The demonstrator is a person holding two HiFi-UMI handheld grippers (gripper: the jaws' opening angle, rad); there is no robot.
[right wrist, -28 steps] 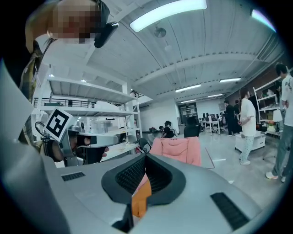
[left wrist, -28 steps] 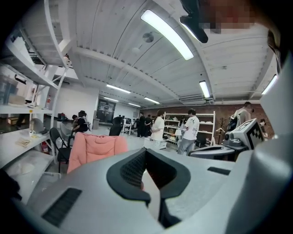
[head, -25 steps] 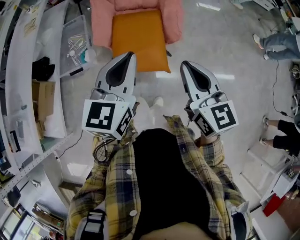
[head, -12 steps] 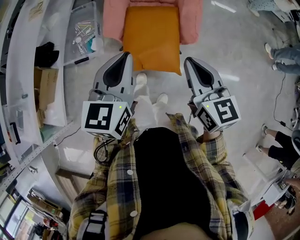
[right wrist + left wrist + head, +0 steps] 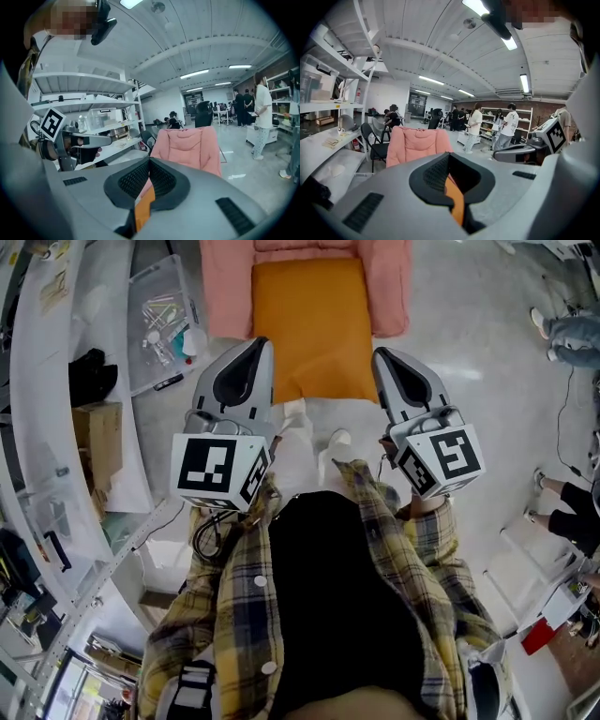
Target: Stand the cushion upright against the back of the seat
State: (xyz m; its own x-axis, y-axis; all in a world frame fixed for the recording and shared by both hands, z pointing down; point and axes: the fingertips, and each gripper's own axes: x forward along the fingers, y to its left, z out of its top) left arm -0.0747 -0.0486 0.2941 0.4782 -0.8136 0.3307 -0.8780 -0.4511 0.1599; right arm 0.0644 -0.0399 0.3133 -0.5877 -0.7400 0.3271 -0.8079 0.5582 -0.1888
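Note:
An orange cushion (image 5: 314, 324) lies flat on the seat of a pink padded chair (image 5: 225, 287) at the top middle of the head view. My left gripper (image 5: 260, 341) is shut and empty, its tip over the cushion's near left corner. My right gripper (image 5: 382, 352) is shut and empty by the near right corner. Whether either touches the cushion I cannot tell. In the left gripper view the chair's back (image 5: 417, 145) stands ahead and a strip of cushion (image 5: 454, 199) shows between the jaws. The right gripper view shows the chair (image 5: 187, 145) and cushion (image 5: 144, 206) the same way.
White shelves (image 5: 47, 381) run down the left, with a clear plastic bin (image 5: 164, 320) and a cardboard box (image 5: 98, 442) beside them. People's legs (image 5: 572, 329) show at the right edge. A black chair (image 5: 375, 140) stands left of the pink one; several people stand in the background.
Both grippers have moved forward together toward the pink chair. The cushion now lies right at their tips instead of well ahead. Both stay shut.

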